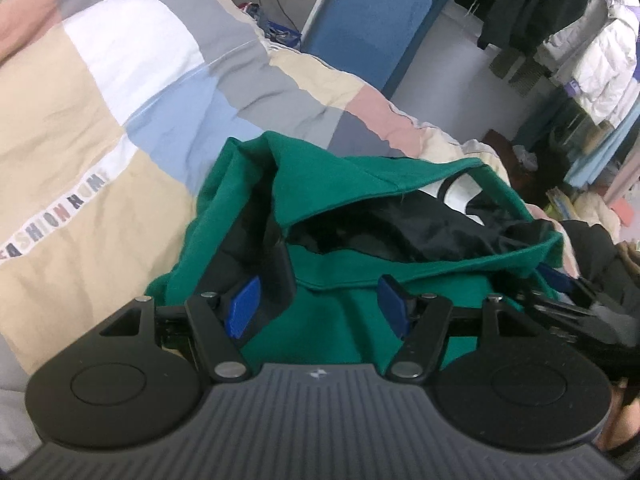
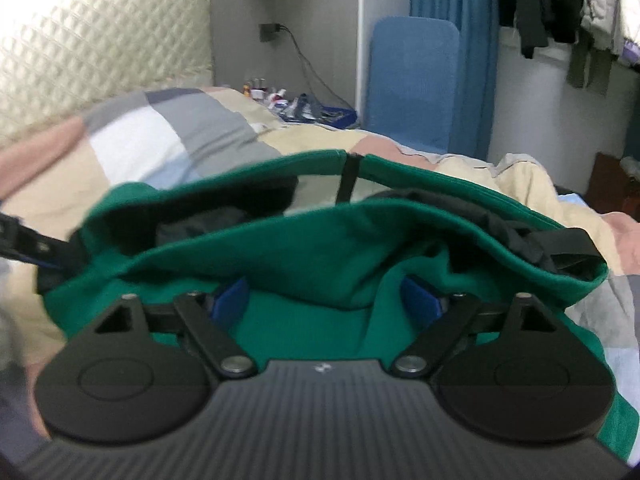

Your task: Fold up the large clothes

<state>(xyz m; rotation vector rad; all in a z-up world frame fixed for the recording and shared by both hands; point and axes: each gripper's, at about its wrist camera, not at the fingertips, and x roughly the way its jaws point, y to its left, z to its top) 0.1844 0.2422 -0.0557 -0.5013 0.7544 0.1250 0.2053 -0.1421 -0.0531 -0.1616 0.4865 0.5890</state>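
A green garment with black lining [image 1: 340,184] lies bunched on the patchwork duvet [image 1: 100,120]. My left gripper [image 1: 320,304] is open, its blue pads [image 1: 244,306] spread wide with green cloth draped between them. In the right wrist view the same green garment [image 2: 312,248] hangs as a loose fold across the fingers. My right gripper [image 2: 326,300] is open, its blue pads [image 2: 230,300] partly buried in the cloth. The right gripper's black frame shows at the left wrist view's right edge [image 1: 568,300].
The duvet [image 2: 160,140] covers a bed with a quilted cream headboard [image 2: 100,40]. A blue padded board [image 2: 412,80] leans on the wall beyond. Small items crowd a nightstand [image 2: 304,106]. Jackets hang on a rack at right [image 1: 580,40].
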